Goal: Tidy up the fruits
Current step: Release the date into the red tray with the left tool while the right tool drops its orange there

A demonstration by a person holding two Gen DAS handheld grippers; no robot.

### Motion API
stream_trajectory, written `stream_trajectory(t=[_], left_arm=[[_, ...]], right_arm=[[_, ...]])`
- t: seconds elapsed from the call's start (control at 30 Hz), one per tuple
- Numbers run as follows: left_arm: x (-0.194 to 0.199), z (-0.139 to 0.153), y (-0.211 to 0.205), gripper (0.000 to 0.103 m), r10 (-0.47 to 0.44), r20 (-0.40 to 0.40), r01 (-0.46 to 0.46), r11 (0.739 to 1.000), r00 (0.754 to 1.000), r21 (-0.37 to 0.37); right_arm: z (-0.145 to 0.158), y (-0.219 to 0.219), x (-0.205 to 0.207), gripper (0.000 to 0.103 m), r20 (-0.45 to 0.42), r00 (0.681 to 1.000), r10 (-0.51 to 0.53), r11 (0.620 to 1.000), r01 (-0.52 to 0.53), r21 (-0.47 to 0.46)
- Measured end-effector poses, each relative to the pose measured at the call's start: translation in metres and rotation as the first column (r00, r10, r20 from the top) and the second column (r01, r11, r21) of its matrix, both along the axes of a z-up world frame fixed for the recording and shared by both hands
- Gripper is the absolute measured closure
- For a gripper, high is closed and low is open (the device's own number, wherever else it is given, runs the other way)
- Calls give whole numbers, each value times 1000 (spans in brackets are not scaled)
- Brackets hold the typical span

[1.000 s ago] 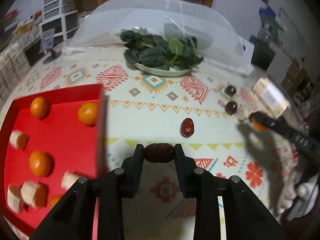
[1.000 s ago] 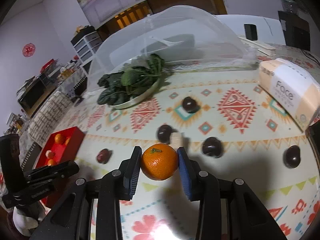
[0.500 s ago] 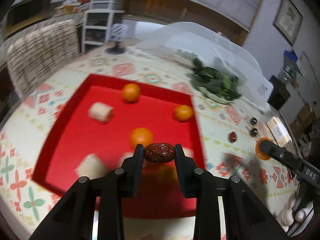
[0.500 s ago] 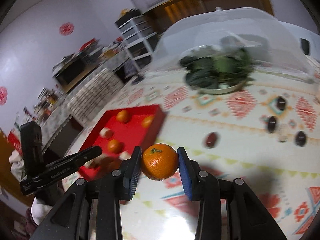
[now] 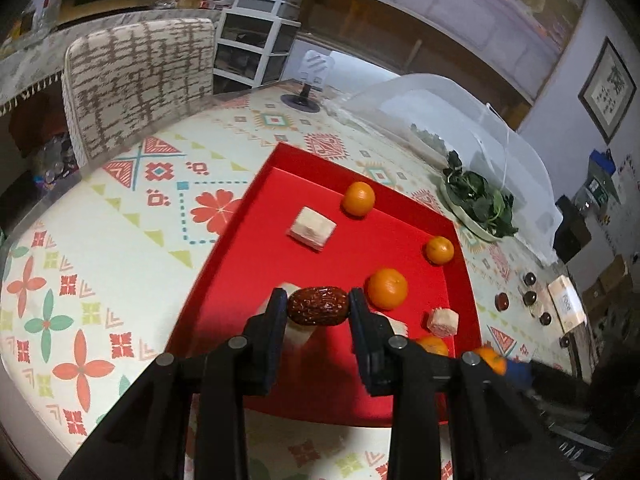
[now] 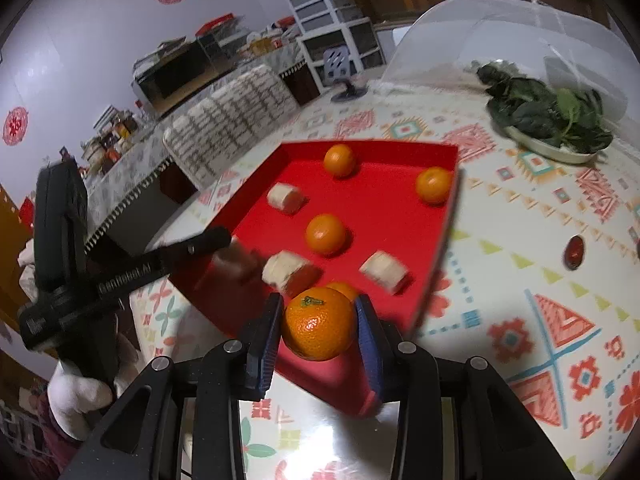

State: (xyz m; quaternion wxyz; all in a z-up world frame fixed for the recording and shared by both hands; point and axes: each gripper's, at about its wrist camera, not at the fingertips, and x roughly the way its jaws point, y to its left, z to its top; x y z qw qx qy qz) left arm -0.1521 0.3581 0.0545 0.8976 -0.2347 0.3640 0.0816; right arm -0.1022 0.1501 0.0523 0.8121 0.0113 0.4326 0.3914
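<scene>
Patterned tablecloth [image 5: 132, 216] bears red tray [image 5: 256, 208], partly filled; left gripper [image 5: 318, 311] pinches a date [image 5: 318, 311], right gripper [image 6: 319, 323] a mandarin [image 6: 319, 323]; dark fruits [image 5: 530, 298] remain outside.

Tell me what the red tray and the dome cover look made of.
Red tray: probably plastic or coated card, going by its flat, even matte colour and thin straight walls. Dome cover: translucent, likely fine mesh or thin plastic; the wall shows hazily through it.
</scene>
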Motion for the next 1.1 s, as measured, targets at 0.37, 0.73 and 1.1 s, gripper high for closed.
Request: stream_trajectory(t=[0.37,0.73,1.1], left_arm=[[-12,11,8,28,52,40,-52,999,998,-4],[-14,28,-34,18,6,31,-9,995,1000,101],[-17,47,-106,18,-52,25,40,934,998,354]], right_arm=[[-6,20,-9,62,8,1000,17,1000,-17,-24],[7,-8,-15,53,25,999,-32,999,31,25],[5,-62,-17,50,-2,990,-141,988,141,68]])
